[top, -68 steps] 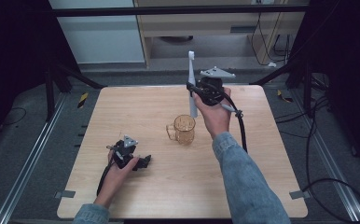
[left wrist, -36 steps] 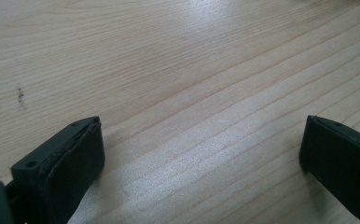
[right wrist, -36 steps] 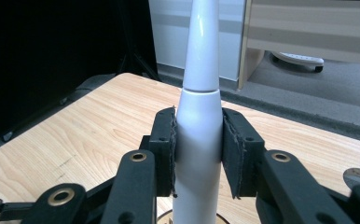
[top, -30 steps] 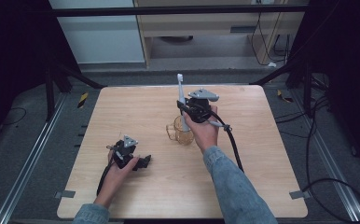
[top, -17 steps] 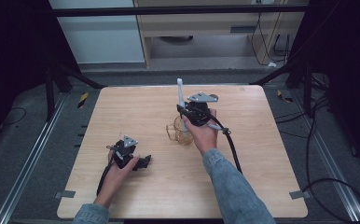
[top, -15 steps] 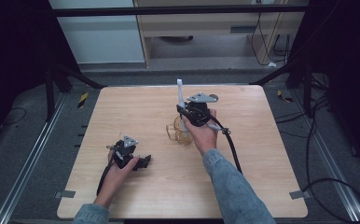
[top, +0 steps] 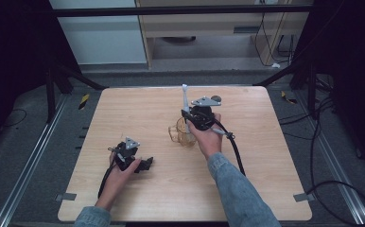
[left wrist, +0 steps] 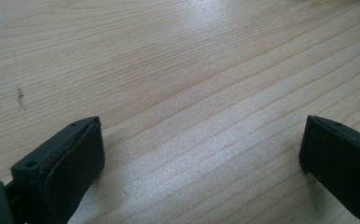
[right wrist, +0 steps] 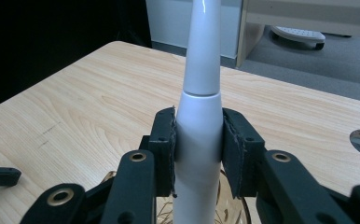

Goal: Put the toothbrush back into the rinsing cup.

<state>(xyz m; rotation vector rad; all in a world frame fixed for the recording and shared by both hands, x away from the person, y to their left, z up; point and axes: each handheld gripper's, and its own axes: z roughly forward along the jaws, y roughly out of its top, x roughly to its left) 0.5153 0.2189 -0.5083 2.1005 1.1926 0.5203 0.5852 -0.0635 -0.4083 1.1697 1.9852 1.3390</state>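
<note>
A wooden table (top: 138, 198) carries the work, with a person's two forearms reaching in from its near edge. Toward the middle of the table, a little nearer the far edge, stands a clear amber glass mug (top: 182, 134), its handle turned to the left edge. Directly above it the right gripper (right wrist: 197, 156) has its two black jaws pressed against the sides of a white electric toothbrush (right wrist: 200, 93), held upright with the slim neck pointing up; in the right gripper view the brush body runs down between the pads and its lower end sits at or just inside the mug's rim (right wrist: 229, 205). The left gripper (left wrist: 201, 154) rests on the table near the near left corner, jaws spread wide over bare wood, holding nothing.

The step in hand appears to be standing the toothbrush in the mug. How deep the base has gone cannot be told, since the gripper hides it. The next move likely calls for lowering the brush straight until its base meets the mug's bottom, then parting the jaws gently so it leans on the rim without tipping the mug.
</note>
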